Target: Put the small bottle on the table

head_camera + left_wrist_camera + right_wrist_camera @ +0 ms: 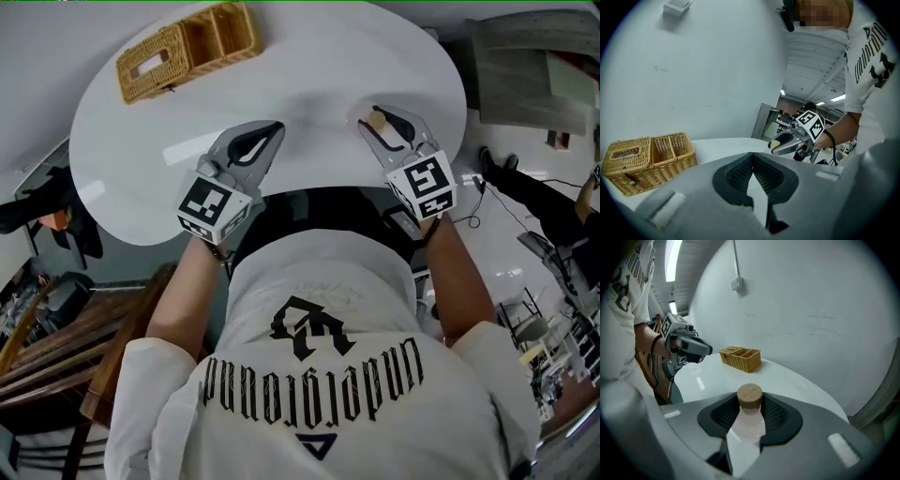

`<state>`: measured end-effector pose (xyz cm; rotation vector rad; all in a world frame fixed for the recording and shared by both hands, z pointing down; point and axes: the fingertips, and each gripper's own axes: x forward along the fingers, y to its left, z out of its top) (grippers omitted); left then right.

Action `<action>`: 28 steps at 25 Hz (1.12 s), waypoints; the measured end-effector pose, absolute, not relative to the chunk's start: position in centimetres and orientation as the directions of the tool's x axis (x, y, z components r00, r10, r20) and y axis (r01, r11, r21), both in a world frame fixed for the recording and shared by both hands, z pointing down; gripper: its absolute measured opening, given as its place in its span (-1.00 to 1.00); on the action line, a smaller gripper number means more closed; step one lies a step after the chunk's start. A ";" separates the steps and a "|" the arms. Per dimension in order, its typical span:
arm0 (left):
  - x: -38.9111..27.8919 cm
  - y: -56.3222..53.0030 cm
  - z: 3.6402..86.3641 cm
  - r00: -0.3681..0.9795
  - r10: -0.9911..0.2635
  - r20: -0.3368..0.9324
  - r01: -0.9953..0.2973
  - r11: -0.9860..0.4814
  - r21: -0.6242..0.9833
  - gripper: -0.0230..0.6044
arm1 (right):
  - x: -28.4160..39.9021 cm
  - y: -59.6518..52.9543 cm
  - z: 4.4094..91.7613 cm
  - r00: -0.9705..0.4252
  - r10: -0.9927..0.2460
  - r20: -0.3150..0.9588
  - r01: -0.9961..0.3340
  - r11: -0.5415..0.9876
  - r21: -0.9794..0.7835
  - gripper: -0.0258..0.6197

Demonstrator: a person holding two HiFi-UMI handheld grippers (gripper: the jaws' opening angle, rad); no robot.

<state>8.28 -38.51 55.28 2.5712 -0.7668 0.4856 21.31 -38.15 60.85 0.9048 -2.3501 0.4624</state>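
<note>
The small bottle (750,423) is clear and pale pink with a round wooden cap. It sits upright between the pads of my right gripper (750,403), which is shut on its neck and body. In the head view the right gripper (377,114) holds the bottle (379,122) over the near right part of the white round table (328,66). My left gripper (277,127) hovers over the near middle of the table, its fingertips meeting with nothing between them. From the left gripper view the right gripper (787,143) and the bottle's cap show to the right.
A wicker basket (187,49) with several compartments stands at the far left of the table, also seen as the basket (647,159) and the basket (740,358). Wooden chairs (56,347) stand at the lower left of the floor. A grey wall rises behind the table.
</note>
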 end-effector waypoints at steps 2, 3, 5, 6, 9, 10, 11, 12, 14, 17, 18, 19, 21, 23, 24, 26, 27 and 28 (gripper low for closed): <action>8.2 -38.7 55.8 0.783 -0.436 0.444 -0.585 -0.759 0.286 -0.90 | 21.4 -38.1 61.9 -0.600 -0.487 0.635 -0.692 0.714 -0.107 -0.49; 8.2 -38.8 56.0 0.781 -0.434 0.448 -0.586 -0.758 0.287 -0.90 | 21.4 -38.1 62.3 -0.598 -0.481 0.641 -0.690 0.717 -0.105 -0.49; 8.3 -38.9 56.4 0.781 -0.428 0.455 -0.584 -0.758 0.289 -0.90 | 21.5 -38.2 63.0 -0.593 -0.475 0.651 -0.687 0.720 -0.101 -0.49; 8.4 -38.9 56.6 0.780 -0.425 0.459 -0.583 -0.759 0.289 -0.90 | 21.6 -38.3 63.3 -0.590 -0.474 0.654 -0.687 0.720 -0.098 -0.49; 8.5 -38.9 57.2 0.778 -0.421 0.466 -0.585 -0.755 0.295 -0.90 | 21.7 -38.5 64.1 -0.581 -0.473 0.662 -0.685 0.724 -0.083 -0.49; 8.5 -38.9 57.3 0.777 -0.421 0.468 -0.587 -0.753 0.298 -0.90 | 21.8 -38.6 64.4 -0.577 -0.473 0.666 -0.685 0.725 -0.078 -0.49; 8.6 -38.8 57.4 0.777 -0.420 0.469 -0.587 -0.752 0.300 -0.90 | 21.8 -38.6 64.7 -0.573 -0.474 0.669 -0.685 0.725 -0.073 -0.49; 8.7 -38.7 57.5 0.777 -0.417 0.471 -0.587 -0.751 0.302 -0.90 | 21.8 -38.7 64.9 -0.569 -0.474 0.672 -0.686 0.725 -0.068 -0.49; 8.9 -38.6 57.7 0.779 -0.411 0.473 -0.582 -0.755 0.302 -0.90 | 21.9 -38.7 65.1 -0.564 -0.478 0.673 -0.686 0.725 -0.060 -0.49; 9.2 -38.4 58.0 0.780 -0.408 0.476 -0.581 -0.755 0.305 -0.90 | 22.0 -38.7 65.4 -0.560 -0.485 0.672 -0.688 0.724 -0.050 -0.49; 9.2 -38.3 58.0 0.779 -0.407 0.476 -0.581 -0.753 0.308 -0.90 | 22.0 -38.7 65.6 -0.558 -0.487 0.672 -0.688 0.724 -0.047 -0.49; 9.3 -38.3 58.1 0.780 -0.405 0.477 -0.581 -0.752 0.311 -0.90 | 22.0 -38.6 65.7 -0.557 -0.487 0.673 -0.687 0.725 -0.044 -0.49; 9.6 -38.1 58.2 0.782 -0.400 0.478 -0.578 -0.752 0.317 -0.90 | 22.0 -38.5 65.9 -0.555 -0.485 0.676 -0.685 0.727 -0.042 -0.48; 9.7 -38.0 58.3 0.784 -0.395 0.479 -0.574 -0.754 0.318 -0.90 | 22.0 -38.4 66.1 -0.552 -0.482 0.680 -0.684 0.728 -0.039 -0.48; 9.8 -38.0 58.3 0.784 -0.394 0.479 -0.574 -0.755 0.318 -0.90 | 22.0 -38.4 66.2 -0.550 -0.482 0.682 -0.683 0.729 -0.036 -0.48; 9.7 -38.0 58.2 0.784 -0.395 0.478 -0.574 -0.755 0.317 -0.90 | 22.0 -38.3 66.4 -0.548 -0.482 0.684 -0.682 0.731 -0.031 -0.48; 9.6 -38.0 58.2 0.784 -0.396 0.478 -0.575 -0.754 0.317 -0.90 | 22.0 -38.2 66.4 -0.547 -0.482 0.684 -0.680 0.733 -0.028 -0.48; 9.6 -38.0 58.2 0.783 -0.397 0.478 -0.575 -0.754 0.316 -0.90 | 21.9 -38.1 66.4 -0.547 -0.483 0.684 -0.678 0.735 -0.023 -0.48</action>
